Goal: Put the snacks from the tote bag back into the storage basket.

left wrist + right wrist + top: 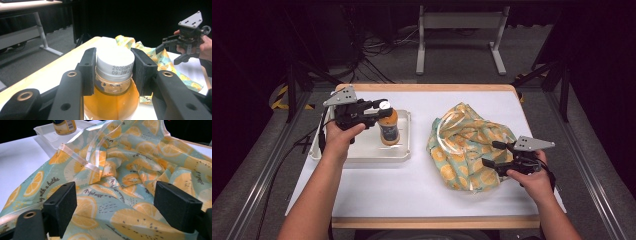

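Forearms came in from the near edge of the high view. The left gripper [379, 111] reached across a white tray [362, 152] at the left of the tabletop [412, 185], its jaws at the cap of an orange juice bottle [389, 127] that stood upright in the tray. At the right, the right gripper [491, 155] hovered over the near right part of a crumpled lemon-print bag [464, 145], which lay well apart from the tray. The tabletop was white with a wooden rim; beyond it lay grey carpet, cables and the legs of another desk against a dark room.

Seen from the left gripper view, the jaws were clenched on either side of the bottle's white cap [114, 62], which bore a printed date; amber liquid filled the bottle below. Farther off, the other gripper [175, 51] stood spread above the bag [160, 60].

From the right gripper view, the jaws were released, wide apart over the bag's folds [130, 177] and holding nothing; the bottle [64, 126] and tray [47, 135] showed at the far left.

By my judgement the work was early: the bottle was gripped but not yet lifted from the tray, and the bag lay collapsed, not yet held open to receive it.
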Demonstrator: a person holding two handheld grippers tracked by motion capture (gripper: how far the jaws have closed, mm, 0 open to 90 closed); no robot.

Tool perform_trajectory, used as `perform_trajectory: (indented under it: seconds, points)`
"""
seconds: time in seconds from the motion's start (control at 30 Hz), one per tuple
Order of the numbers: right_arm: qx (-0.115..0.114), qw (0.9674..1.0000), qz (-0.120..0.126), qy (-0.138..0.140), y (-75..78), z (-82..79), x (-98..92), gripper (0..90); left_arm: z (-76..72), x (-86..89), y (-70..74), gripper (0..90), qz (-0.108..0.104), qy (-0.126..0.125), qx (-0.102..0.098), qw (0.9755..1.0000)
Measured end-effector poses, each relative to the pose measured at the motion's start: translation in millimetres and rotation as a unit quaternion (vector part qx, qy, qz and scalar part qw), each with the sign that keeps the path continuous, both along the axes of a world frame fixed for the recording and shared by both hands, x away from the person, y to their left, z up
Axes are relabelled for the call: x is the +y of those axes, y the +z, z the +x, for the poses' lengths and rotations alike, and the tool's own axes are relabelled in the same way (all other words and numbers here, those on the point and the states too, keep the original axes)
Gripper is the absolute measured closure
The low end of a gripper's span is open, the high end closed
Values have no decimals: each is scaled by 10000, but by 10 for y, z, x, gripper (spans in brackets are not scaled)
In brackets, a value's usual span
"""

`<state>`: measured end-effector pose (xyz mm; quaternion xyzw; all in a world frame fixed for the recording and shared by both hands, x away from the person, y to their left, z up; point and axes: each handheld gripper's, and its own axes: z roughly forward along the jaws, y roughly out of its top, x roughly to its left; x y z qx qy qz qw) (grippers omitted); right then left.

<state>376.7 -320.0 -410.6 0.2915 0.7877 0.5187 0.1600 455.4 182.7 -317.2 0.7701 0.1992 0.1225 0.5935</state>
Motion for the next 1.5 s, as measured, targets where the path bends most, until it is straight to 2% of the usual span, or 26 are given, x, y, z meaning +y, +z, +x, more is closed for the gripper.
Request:
perform_trajectory:
  seconds: [0.07,0.27,0.33,0.73,1.1,1.17,1.2,1.5]
  points:
    - [7,10000,-2,-1,-1,0,1,194,3,2,-37,588,-37,22,36,10000]
    - [22,10000,-6,4,-3,-3,7,194,31,8,-152,588,46,47,147,9999]
    - [17,10000,-5,11,-2,-4,7,194,35,7,-171,587,96,39,157,9998]
    - [34,10000,-17,19,-16,-4,1,193,10,-8,-286,588,86,-90,235,9996]
    - [55,10000,-27,31,-24,-4,2,193,-24,-57,-306,588,203,-272,217,9992]
    - [56,10000,-26,33,-25,-4,1,193,-34,-67,-324,588,177,-299,217,9992]
    - [49,10000,-34,34,-26,-4,1,192,-38,-71,-335,587,151,-302,284,9990]
    - [58,10000,-36,41,-28,-3,6,192,-29,-44,-359,587,198,-396,275,9986]
